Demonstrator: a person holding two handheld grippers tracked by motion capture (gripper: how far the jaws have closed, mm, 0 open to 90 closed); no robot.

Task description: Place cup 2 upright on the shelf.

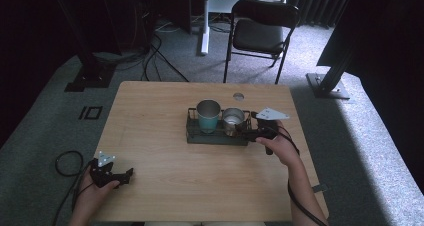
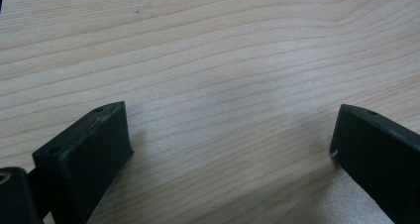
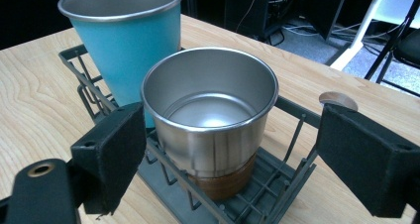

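Observation:
A dark wire rack point(image 1: 194, 136) point(image 3: 292, 179) sits mid-table and holds two upright cups. The teal cup point(image 1: 208, 116) point(image 3: 126, 40) stands at its left; a steel cup with a brown base band point(image 1: 233, 121) point(image 3: 213, 120) stands at its right. My right gripper point(image 1: 246, 128) point(image 3: 225, 154) is open at the rack's right end, its jaws level with the steel cup's sides and apart from it. My left gripper point(image 1: 126, 176) point(image 2: 230, 144) rests open near the table's front left corner, over bare wood.
The wooden table point(image 1: 160, 111) has a round cable hole point(image 1: 238, 96) near its far edge. A black folding chair point(image 1: 260, 33) and a white desk leg point(image 1: 204, 21) stand beyond the table. Cables point(image 1: 160, 56) lie on the carpet.

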